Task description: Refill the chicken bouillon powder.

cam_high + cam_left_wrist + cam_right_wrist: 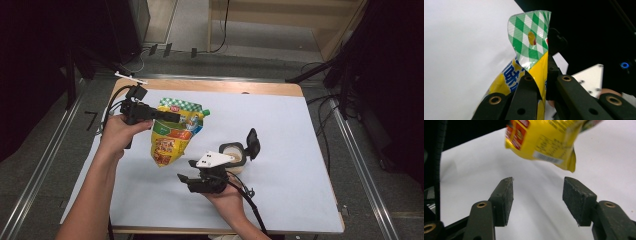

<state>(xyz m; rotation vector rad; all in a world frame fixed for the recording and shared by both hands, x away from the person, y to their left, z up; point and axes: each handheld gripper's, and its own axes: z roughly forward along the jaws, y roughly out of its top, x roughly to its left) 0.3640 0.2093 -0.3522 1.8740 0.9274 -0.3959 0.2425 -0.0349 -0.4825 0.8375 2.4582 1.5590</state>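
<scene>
Pouch (172, 134) pinched by left gripper (167, 116), seemingly lifted, right gripper (537, 200) agape

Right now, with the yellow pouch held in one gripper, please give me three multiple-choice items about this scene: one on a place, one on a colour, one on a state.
1. Where does the open container with the black flip lid stand?
A. right of the pouch, beside the right gripper
B. on the floor
C. at the table's far left corner

2. What colours is the checked top band of the pouch?
A. red and black
B. green and white
C. blue and orange

3. How are the jaws of the right gripper?
A. shut on the pouch
B. shut on the container
C. apart, with nothing between them

Answers:
1. A, the high view shows it right of the pouch, next to that gripper.
2. B, the left gripper view shows green and white diamonds.
3. C, the right gripper view shows bare white table between the pads.
</scene>
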